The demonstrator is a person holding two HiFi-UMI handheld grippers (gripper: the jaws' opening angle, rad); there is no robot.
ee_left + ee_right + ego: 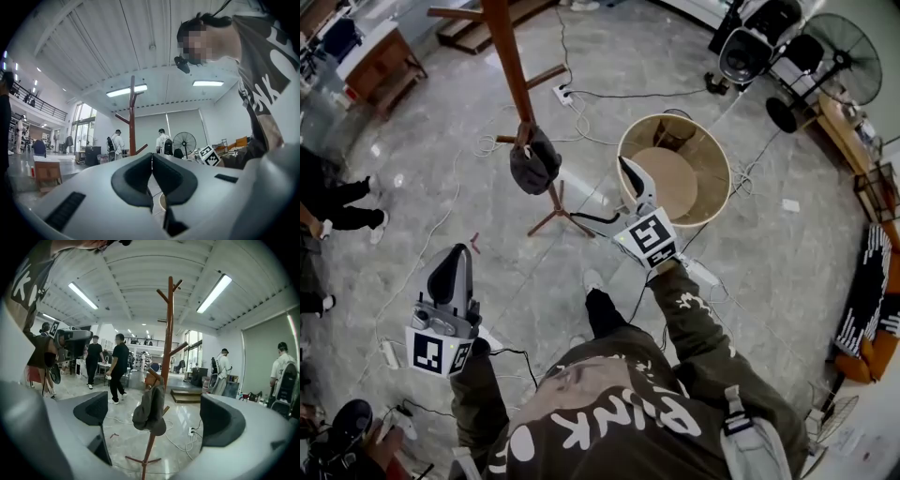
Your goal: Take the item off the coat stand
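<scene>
A dark grey hat hangs from a low peg of the brown wooden coat stand. In the right gripper view the hat hangs dead ahead on the stand, framed between the wide-apart jaws but still some way off. My right gripper is open and empty, to the right of the hat. My left gripper is held low at the left, well short of the stand, its jaws shut with nothing between them. The left gripper view shows the pads pressed together and the stand far behind.
A round beige basket stands on the floor right of the stand. Cables and a power strip lie on the marble floor. A fan and chairs are at the back right. People stand at the left edge.
</scene>
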